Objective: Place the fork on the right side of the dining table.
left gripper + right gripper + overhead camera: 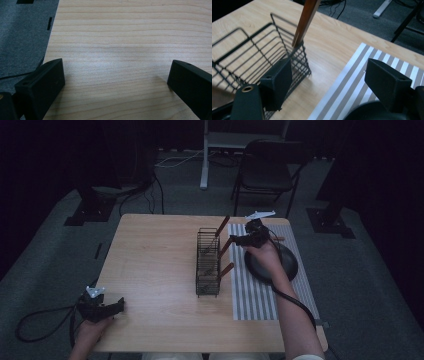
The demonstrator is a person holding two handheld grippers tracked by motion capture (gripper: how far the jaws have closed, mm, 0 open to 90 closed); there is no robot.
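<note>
A black wire basket (207,265) (249,55) stands mid-table with three wooden-handled utensils leaning out of it: a far one (222,226) (305,20), a middle one (225,247) and a near one (226,269). Right of it lies a striped placemat (255,290) (362,75) bearing a dark round plate (287,265) (367,112). My right gripper (236,240) (332,82) hovers open over the mat's left edge, beside the basket's far end, with nothing between its jaws. My left gripper (116,306) (116,80) rests open on bare wood at the front left corner.
The wooden table (155,270) (120,37) stands on grey carpet. Behind it are a black folding chair (267,167), a white desk leg (204,160) and floor cables (150,190). Black stand bases (87,210) flank the table.
</note>
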